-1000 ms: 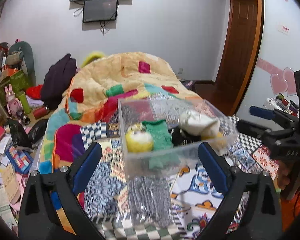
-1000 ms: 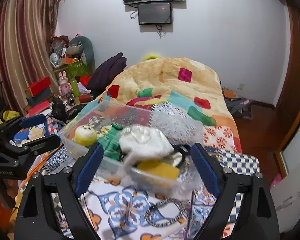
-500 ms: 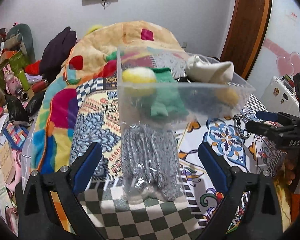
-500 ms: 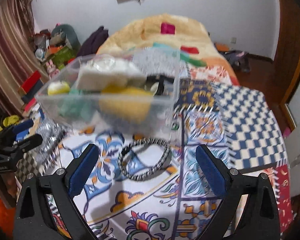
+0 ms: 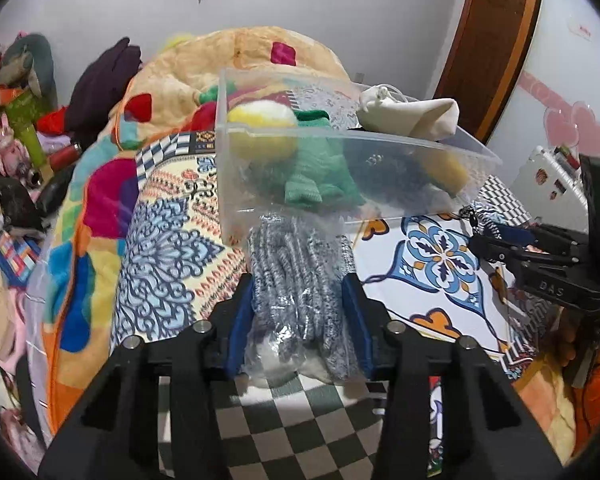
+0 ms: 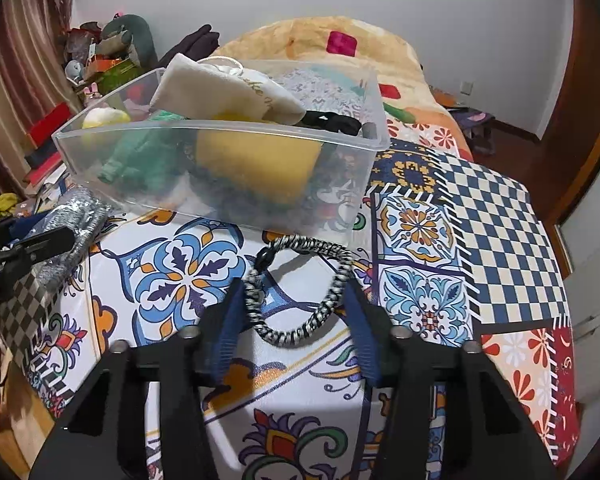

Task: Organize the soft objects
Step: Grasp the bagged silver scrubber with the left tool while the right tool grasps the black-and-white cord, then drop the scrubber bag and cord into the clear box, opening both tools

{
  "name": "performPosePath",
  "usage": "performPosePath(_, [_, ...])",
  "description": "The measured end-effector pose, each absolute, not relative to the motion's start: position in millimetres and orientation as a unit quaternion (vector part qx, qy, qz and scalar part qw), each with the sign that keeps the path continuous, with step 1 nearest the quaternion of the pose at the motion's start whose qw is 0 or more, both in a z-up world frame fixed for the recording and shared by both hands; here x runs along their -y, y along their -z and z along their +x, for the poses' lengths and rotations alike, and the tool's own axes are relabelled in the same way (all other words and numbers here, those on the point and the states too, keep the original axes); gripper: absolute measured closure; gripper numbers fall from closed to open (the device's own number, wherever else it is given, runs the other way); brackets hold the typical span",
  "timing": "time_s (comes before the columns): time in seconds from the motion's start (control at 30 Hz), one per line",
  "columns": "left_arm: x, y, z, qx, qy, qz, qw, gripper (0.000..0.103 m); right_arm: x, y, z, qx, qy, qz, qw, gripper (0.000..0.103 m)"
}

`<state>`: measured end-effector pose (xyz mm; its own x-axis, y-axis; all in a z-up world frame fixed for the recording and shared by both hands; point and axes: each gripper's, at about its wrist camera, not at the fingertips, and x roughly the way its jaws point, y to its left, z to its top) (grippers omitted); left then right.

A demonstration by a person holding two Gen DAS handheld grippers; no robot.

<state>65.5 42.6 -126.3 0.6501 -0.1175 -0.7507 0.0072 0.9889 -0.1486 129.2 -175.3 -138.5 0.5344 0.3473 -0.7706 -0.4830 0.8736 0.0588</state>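
Note:
A clear plastic bin stands on the patterned bedspread and holds a yellow ball, a green knit, a white pouch and a yellow sponge. My left gripper is shut on a bagged grey-and-white knit lying in front of the bin. My right gripper is closed around a black-and-white braided cord loop on the bedspread, just in front of the bin. Each gripper shows at the edge of the other's view.
A quilted orange blanket is piled behind the bin. Clutter of toys and boxes lines the floor on the left. A wooden door stands on the right. The bedspread's checkered edge drops off to the right.
Both grippers have moved down and forward to the bedspread and closed: the left one on the bagged knit, the right one on the cord loop. The bin has not moved.

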Motion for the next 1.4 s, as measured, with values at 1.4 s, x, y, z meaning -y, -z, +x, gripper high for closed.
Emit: performPosePath(1.4, [-25, 50, 138, -0.313, 0.031, -0.044, 0.948, 0.077, 153, 58, 171, -0.301, -0.258, -0.042, 0.917, 0.091])
